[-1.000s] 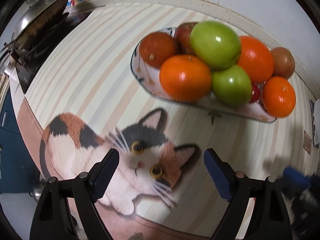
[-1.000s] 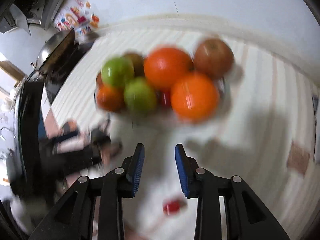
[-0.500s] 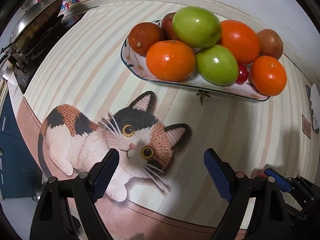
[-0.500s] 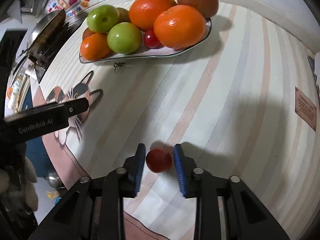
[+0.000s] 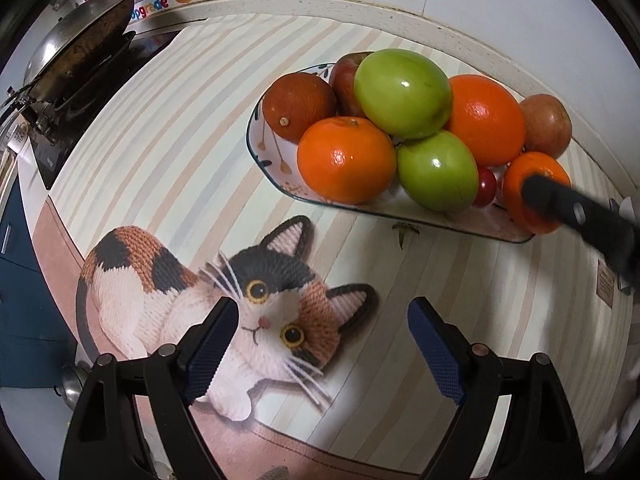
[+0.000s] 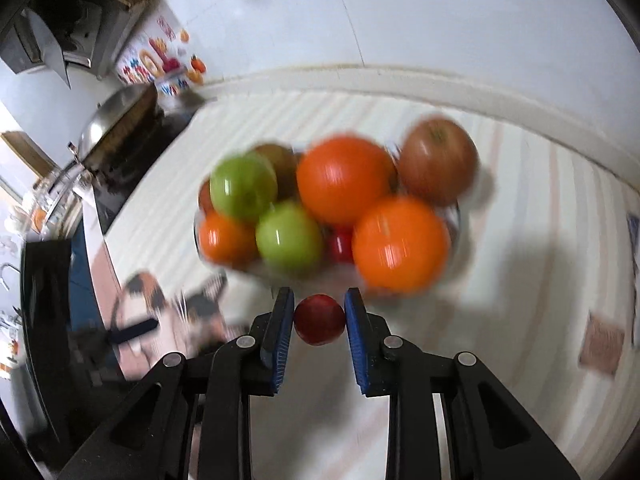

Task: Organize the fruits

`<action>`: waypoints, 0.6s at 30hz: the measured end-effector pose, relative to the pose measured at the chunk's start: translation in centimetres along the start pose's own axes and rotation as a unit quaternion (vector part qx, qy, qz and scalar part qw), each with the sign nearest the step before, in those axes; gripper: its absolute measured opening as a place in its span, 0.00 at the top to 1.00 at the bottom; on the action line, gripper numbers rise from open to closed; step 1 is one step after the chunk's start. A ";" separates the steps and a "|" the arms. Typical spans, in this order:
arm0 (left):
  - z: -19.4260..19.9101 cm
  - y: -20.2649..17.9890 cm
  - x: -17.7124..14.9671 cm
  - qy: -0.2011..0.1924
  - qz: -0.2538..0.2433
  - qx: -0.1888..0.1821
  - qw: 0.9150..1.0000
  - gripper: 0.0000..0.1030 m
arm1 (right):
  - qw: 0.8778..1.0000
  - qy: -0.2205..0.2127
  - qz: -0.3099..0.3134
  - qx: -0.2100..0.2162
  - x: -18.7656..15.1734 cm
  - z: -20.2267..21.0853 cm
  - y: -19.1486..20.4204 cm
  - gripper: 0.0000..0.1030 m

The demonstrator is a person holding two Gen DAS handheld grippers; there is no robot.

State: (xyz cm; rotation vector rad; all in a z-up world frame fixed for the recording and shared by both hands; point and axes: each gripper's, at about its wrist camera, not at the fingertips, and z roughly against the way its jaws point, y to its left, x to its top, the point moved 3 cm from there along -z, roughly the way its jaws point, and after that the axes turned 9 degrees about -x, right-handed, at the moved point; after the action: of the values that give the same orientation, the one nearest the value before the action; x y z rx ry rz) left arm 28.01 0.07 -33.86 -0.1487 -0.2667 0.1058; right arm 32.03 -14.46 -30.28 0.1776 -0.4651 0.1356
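Observation:
A white fruit plate [image 5: 267,160] holds oranges [image 5: 346,160], green apples [image 5: 402,92], brownish fruits [image 5: 298,106] and a small red cherry tomato [image 5: 486,191]. The plate also shows, blurred, in the right wrist view [image 6: 256,270]. My right gripper [image 6: 319,322] is shut on a small red cherry tomato [image 6: 319,325] and holds it in the air just in front of the plate. A part of my right gripper's body [image 5: 580,220] shows in the left wrist view over the plate's right end. My left gripper [image 5: 322,346] is open and empty above the cat picture.
The striped table mat carries a calico cat picture [image 5: 224,304]. A small green stem [image 5: 404,230] lies in front of the plate. A wok [image 5: 80,36] on a black stove stands at the far left. A brown label [image 6: 602,342] lies to the right.
My right gripper closed on the cherry tomato on the mat, lifted it and moved it toward the plate. My left gripper drifted slightly and stayed open.

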 end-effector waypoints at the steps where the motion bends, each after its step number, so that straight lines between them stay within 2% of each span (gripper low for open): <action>1: -0.2 0.0 0.1 0.001 0.002 -0.001 1.000 0.16 | 1.000 0.000 0.003 0.001 0.7 -0.4 0.1 0.73; 7: -1.3 0.0 0.5 0.010 0.010 -0.003 1.000 0.16 | 1.000 0.008 0.027 -0.005 2.7 -2.4 1.0 0.72; 9: -1.6 0.2 0.5 0.014 0.011 -0.004 1.000 0.16 | 1.000 0.007 0.021 -0.008 2.8 -2.6 0.7 0.69; 10: -1.6 0.2 0.4 0.016 0.011 -0.004 1.000 0.16 | 1.000 0.004 0.015 -0.007 2.9 -2.6 0.4 0.62; 13: -1.3 0.5 0.2 0.012 0.012 -0.007 1.000 0.16 | 1.000 -0.011 -0.008 -0.006 2.8 -1.0 -0.6 0.52; 15: -0.8 0.8 0.4 0.010 0.010 -0.008 1.000 0.16 | 1.000 -0.019 -0.021 -0.011 2.6 0.6 -1.3 0.37; 16: -0.3 0.9 0.3 0.009 0.010 -0.008 1.000 0.16 | 0.999 -0.016 -0.025 -0.022 2.5 1.2 -1.6 0.24; 17: 0.2 1.0 0.2 0.009 0.010 -0.008 1.000 0.16 | 0.999 -0.014 -0.028 -0.028 2.2 1.9 -1.9 0.16; 18: 0.7 1.1 0.2 0.008 0.009 -0.009 1.000 0.16 | 0.999 -0.010 -0.029 -0.041 1.8 2.7 -2.1 0.14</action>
State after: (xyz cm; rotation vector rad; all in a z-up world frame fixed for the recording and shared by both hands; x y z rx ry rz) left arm 27.91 1.32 -33.31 -0.1702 -0.2497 0.1202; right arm 32.85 -16.88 -27.36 0.1128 -0.4842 0.0582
